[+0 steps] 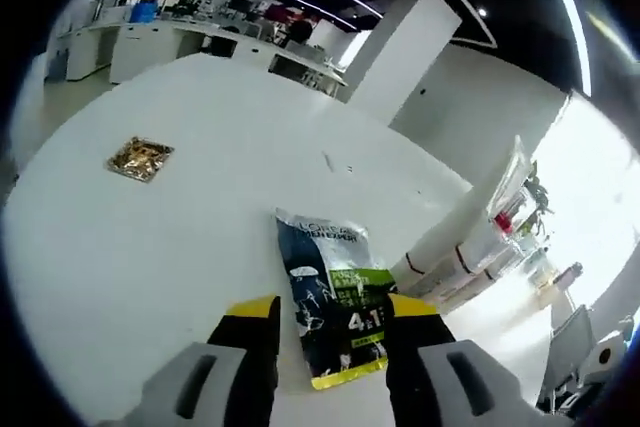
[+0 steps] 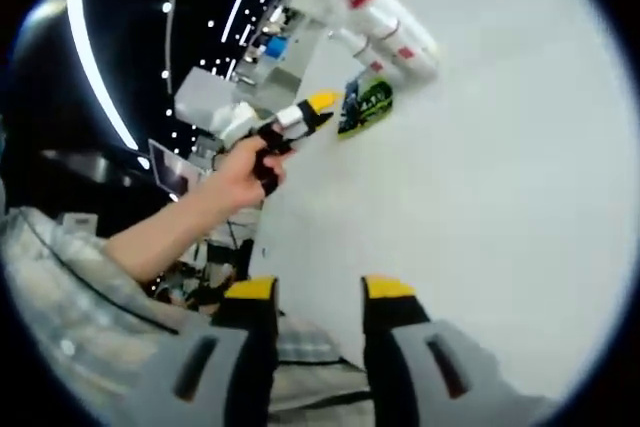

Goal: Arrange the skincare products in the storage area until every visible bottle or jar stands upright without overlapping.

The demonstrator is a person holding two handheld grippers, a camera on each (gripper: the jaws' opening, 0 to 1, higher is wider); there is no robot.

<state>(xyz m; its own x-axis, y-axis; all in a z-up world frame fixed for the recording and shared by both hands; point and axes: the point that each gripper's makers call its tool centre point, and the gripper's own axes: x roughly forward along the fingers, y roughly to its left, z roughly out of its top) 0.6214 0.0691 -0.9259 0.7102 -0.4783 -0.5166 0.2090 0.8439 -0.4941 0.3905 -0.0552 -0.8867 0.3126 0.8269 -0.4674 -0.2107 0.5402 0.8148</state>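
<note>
A dark blue and green skincare sachet [image 1: 330,287] lies flat on the white table [image 1: 180,247]. My left gripper [image 1: 333,309] is open, its yellow-tipped jaws standing either side of the sachet's near end. Several white tubes [image 1: 455,247], one with a red cap [image 1: 506,217], lie on their sides at the table's right edge. In the right gripper view a hand [image 2: 240,172] holds the left gripper [image 2: 312,112] by the sachet [image 2: 366,105], with the white tubes [image 2: 395,32] beyond it. My right gripper [image 2: 318,289] is open over bare table, holding nothing.
A small gold packet [image 1: 140,158] lies on the table far to the left. A person's forearm and checked sleeve [image 2: 60,257] fill the left of the right gripper view. The table edge [image 2: 270,217] runs close beside my right gripper. Desks and shelving stand in the background.
</note>
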